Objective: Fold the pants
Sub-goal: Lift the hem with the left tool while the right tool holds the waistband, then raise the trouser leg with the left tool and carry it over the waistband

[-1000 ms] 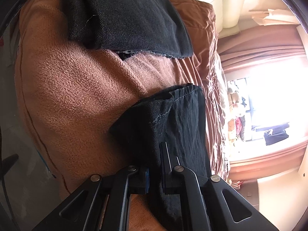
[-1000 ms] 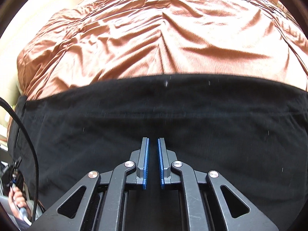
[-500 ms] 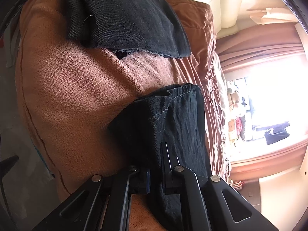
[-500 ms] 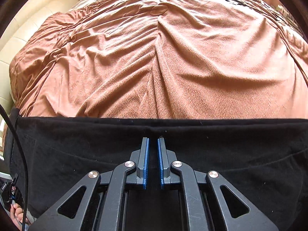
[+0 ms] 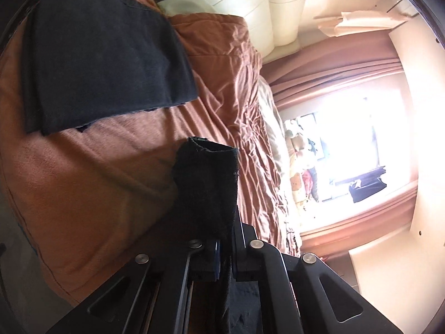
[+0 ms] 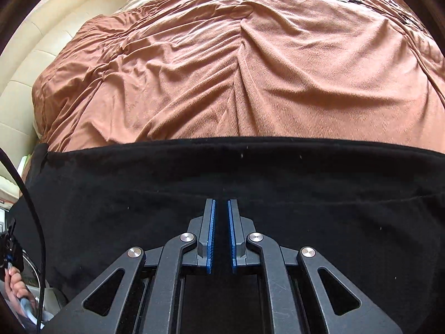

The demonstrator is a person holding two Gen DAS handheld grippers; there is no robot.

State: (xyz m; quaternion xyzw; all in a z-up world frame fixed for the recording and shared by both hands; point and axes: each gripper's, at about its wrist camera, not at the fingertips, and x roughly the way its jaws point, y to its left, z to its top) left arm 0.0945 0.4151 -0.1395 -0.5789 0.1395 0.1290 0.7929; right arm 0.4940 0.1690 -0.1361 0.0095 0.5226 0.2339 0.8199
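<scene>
The black pants [image 6: 306,183] lie spread across the near part of the brown blanket [image 6: 250,69] in the right wrist view. My right gripper [image 6: 221,203] points down over them, shut with only a thin slit between its blue pads; nothing shows in the slit. In the left wrist view one end of the pants [image 5: 205,183] hangs bunched and raised off the blanket [image 5: 97,181]. My left gripper [image 5: 226,239] has its jaws closing on that cloth, which hides the left finger.
A second dark folded garment [image 5: 105,64] lies farther up the bed. A cream padded headboard [image 5: 264,5] stands behind it, and a bright window [image 5: 361,153] with brown curtains is to the right. A person's hand [image 6: 16,292] and a black cable [image 6: 36,217] show at lower left.
My left gripper has risen with the pants' end, which has left the blanket and now hangs bunched. In the right view the pants' far edge slid nearer, then partly back.
</scene>
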